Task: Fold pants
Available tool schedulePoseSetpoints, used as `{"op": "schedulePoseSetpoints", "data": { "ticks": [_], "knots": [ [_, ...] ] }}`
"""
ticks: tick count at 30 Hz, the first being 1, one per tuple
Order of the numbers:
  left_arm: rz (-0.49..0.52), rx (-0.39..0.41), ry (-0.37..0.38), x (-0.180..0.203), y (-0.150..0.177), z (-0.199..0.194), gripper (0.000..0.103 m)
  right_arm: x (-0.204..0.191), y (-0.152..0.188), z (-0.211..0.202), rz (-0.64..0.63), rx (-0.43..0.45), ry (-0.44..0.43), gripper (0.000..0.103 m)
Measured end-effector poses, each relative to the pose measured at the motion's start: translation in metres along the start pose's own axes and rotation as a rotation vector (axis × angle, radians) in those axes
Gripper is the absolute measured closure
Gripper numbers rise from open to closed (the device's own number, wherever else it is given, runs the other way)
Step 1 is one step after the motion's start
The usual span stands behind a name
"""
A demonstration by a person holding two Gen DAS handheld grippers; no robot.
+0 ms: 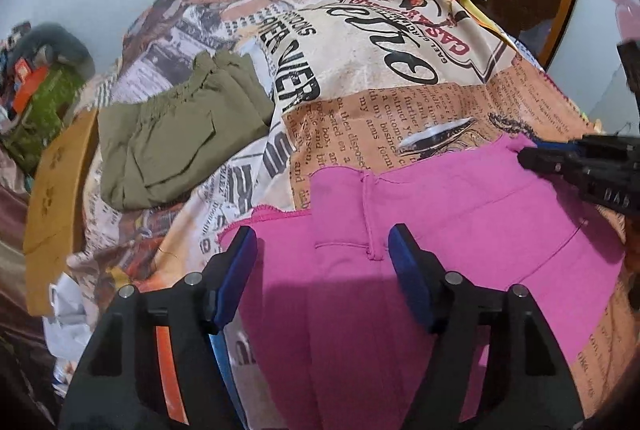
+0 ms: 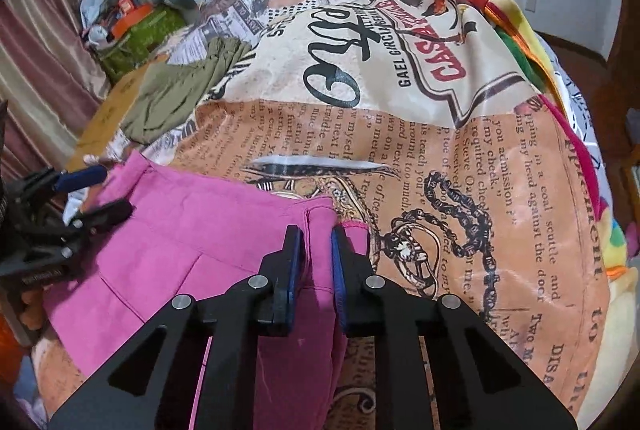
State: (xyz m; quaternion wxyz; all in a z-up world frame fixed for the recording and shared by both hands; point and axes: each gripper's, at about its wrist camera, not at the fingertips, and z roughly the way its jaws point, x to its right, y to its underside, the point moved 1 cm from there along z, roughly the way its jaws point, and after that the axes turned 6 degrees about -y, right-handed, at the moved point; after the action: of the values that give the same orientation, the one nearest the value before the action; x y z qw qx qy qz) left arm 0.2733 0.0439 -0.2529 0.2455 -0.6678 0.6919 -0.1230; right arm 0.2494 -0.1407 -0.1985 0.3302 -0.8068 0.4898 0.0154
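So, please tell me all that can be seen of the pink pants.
The pink pants are of soft knit cloth with stitched seams and raw-looking hems. They lie spread, partly folded, on the printed bedspread. The right hand-held gripper is shut on one edge; the left hand-held gripper is open above the cloth.

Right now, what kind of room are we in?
Probably a bedroom: the pink pants lie on a newspaper-print bedspread, with curtains beside it and folded olive pants waiting nearby.

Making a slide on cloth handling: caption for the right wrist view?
Right gripper pinches the pink pants edge on a newsprint-patterned sheet; left gripper open nearby.
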Motion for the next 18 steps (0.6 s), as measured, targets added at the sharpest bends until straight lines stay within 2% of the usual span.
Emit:
{"op": "schedulePoseSetpoints", "data": {
  "ticks": [8,11,13,18],
  "knots": [
    [-0.083,-0.035,0.041,-0.012,-0.004,-0.01,0.031,-0.014,-0.007,-0.023,-0.041,0.012,0.051,0.085],
    [-0.104,-0.007,0.039,-0.017,-0.006,-0.024,0.031,-0.02,-0.007,-0.033,-0.041,0.034,0.046,0.068],
    [-0.108,0.019,0.038,-0.021,-0.007,-0.036,0.031,-0.024,-0.005,-0.04,-0.039,0.054,0.048,0.043],
    [-0.118,0.049,0.015,-0.027,0.0,-0.056,0.022,-0.035,0.004,-0.054,-0.055,0.086,0.052,0.038]
  ]
}}
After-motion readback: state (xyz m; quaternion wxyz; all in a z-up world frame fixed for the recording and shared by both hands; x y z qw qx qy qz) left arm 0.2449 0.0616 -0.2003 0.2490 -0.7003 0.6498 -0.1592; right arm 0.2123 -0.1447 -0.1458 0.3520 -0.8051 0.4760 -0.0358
